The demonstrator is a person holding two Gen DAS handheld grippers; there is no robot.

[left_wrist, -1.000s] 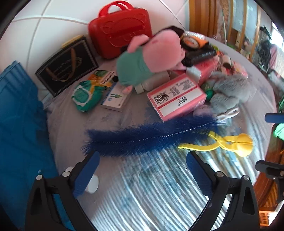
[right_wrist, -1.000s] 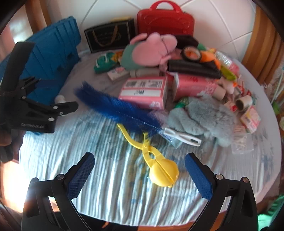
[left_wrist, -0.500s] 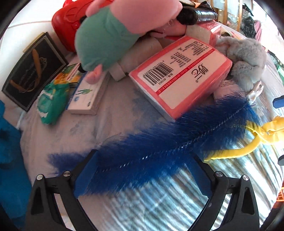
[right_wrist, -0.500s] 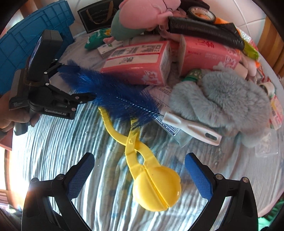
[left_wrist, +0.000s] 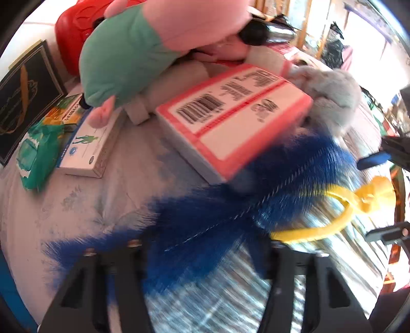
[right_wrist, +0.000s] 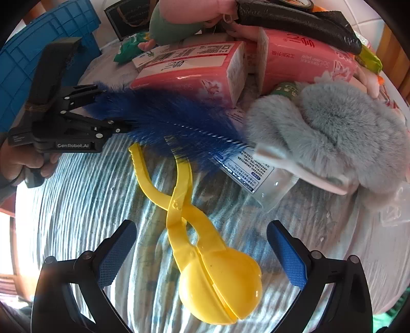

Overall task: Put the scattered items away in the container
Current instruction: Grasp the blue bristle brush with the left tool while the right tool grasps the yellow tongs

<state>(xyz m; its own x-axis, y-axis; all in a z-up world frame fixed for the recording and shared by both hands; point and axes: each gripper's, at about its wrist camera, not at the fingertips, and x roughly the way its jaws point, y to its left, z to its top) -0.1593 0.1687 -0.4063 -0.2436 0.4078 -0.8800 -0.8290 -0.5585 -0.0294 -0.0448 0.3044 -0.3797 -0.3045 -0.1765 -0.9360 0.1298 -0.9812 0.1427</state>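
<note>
A blue bristly brush (left_wrist: pixel 230 212) lies across the striped cloth, its white handle (right_wrist: pixel 302 169) under a grey furry item (right_wrist: pixel 340 128). My left gripper (left_wrist: pixel 205 256) has its jaws on either side of the brush's blue end; the right wrist view shows the fingers (right_wrist: pixel 107 125) narrowing around the bristles (right_wrist: pixel 166 115). My right gripper (right_wrist: pixel 202 248) is open, straddling the yellow snowball-maker tongs (right_wrist: pixel 202 253). The blue crate (right_wrist: pixel 38 51) stands at the far left.
Pink tissue packs (right_wrist: pixel 194 69), a pink-and-green plush (left_wrist: pixel 143 48), a red case (left_wrist: pixel 69 33), a green wipes pack (left_wrist: pixel 33 156), a medicine box (left_wrist: pixel 87 151) and a black roll (right_wrist: pixel 294 20) crowd the back of the table.
My left gripper moved forward onto the brush and its jaws closed in around the blue end. My right gripper came down closer over the yellow tongs, still open.
</note>
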